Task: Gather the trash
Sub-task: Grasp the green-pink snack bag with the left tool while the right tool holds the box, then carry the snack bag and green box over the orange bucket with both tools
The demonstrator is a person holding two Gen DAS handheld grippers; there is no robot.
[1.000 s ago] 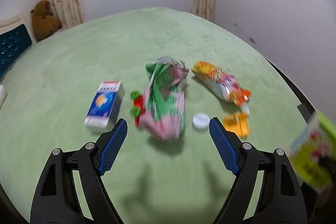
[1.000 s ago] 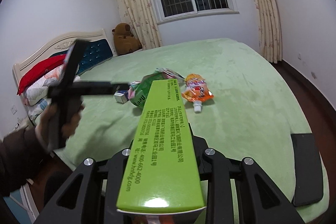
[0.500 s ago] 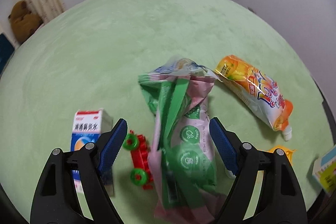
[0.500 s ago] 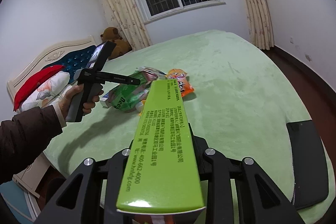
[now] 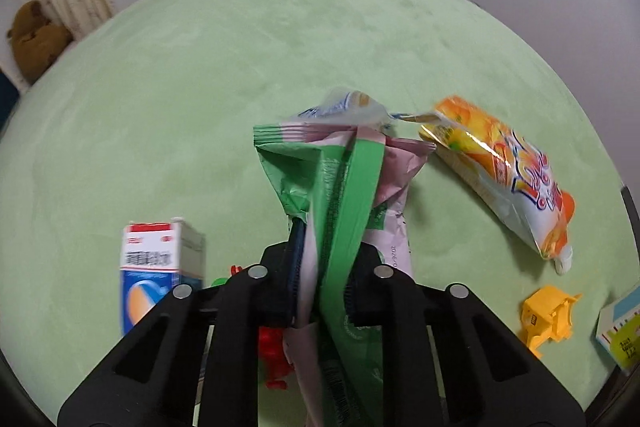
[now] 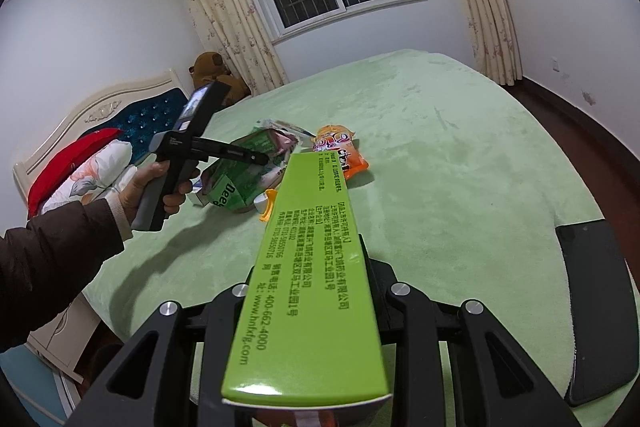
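A crumpled green and pink snack bag (image 5: 348,171) lies on the green bed (image 5: 200,67). My left gripper (image 5: 324,239) is closing on its near end, and the blue pads pinch the foil. From the right wrist view that left gripper (image 6: 260,159), held by a hand (image 6: 140,187), sits over the same bag (image 6: 236,183). My right gripper (image 6: 312,263) is shut on a long lime-green carton (image 6: 316,279) that juts forward above the bed. An orange drink pouch (image 5: 504,179) lies just right of the bag.
A blue and white box (image 5: 156,275) stands left of the bag, a red toy (image 5: 276,351) is under the gripper and a yellow toy (image 5: 548,315) is at the right. A black pad (image 6: 596,307) hangs off the bed's right edge. Pillows (image 6: 80,171) and a teddy bear (image 6: 212,71) are at the headboard.
My left gripper came forward and down over the bag, then its jaws went from wide open to pinched on the bag. The right gripper keeps hold of the green carton.
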